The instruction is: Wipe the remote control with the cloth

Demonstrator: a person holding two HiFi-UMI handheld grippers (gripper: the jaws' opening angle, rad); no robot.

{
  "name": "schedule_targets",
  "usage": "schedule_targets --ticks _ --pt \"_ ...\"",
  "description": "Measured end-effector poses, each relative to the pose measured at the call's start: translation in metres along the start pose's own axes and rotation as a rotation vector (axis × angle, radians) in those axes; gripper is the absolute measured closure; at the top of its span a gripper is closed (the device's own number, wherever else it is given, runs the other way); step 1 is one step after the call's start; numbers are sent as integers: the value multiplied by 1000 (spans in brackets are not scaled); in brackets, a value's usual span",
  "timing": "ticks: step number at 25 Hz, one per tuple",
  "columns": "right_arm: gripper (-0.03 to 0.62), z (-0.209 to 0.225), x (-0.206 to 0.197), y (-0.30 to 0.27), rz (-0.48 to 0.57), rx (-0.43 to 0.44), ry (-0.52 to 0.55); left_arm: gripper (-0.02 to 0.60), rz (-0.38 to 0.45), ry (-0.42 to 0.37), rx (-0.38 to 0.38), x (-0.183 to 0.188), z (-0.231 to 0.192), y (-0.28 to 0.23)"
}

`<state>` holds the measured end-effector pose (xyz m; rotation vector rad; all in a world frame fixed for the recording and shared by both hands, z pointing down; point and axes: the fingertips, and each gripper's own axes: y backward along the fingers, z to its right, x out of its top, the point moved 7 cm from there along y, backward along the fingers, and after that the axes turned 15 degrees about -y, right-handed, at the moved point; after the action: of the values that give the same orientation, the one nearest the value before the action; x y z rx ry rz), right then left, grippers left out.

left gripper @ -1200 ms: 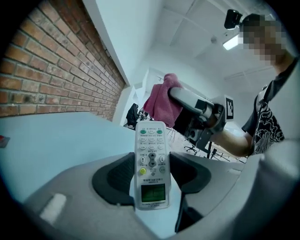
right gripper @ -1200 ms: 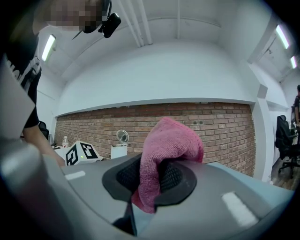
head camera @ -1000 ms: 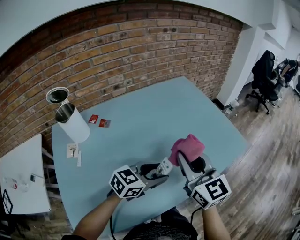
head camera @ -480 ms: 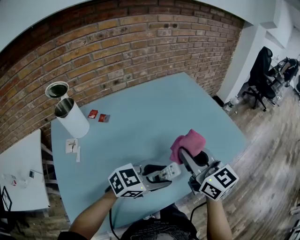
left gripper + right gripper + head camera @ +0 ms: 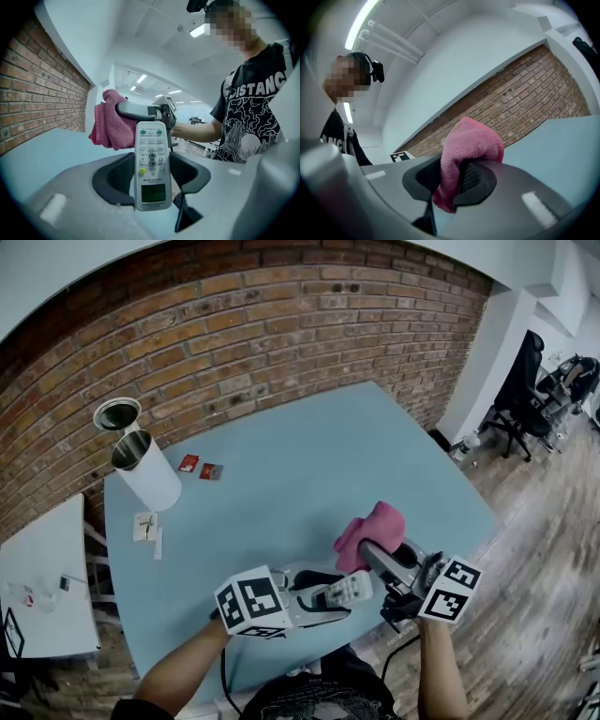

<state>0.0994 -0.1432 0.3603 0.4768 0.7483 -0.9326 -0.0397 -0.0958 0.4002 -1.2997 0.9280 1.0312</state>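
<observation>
The remote control (image 5: 151,154) is clamped in the left hand-held gripper (image 5: 152,176) over the tabletop's (image 5: 281,484) near edge. The cloth (image 5: 471,140), pinched in the right hand-held gripper (image 5: 457,180), is probably to be pressed along the keypad next.

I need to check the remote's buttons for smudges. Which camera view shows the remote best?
The left gripper view: the remote stands face-on, clamped in the left claw, buttons and screen plain. The head view shows the remote small and slanted. The right gripper view shows the cloth, not the remote.
</observation>
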Motion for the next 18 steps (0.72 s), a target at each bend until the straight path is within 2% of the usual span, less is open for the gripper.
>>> schedule_targets --ticks 5,11,18 --pt "533 2 -8 -3 -25 12 -26 344 9 2 3 3 -1 0" --pt "533 23 -9 7 46 -34 -131 344 39 -33 20 16 2 0" --pt "533 31 -31 4 18 60 -285 344 83 -86 33 36 4 0"
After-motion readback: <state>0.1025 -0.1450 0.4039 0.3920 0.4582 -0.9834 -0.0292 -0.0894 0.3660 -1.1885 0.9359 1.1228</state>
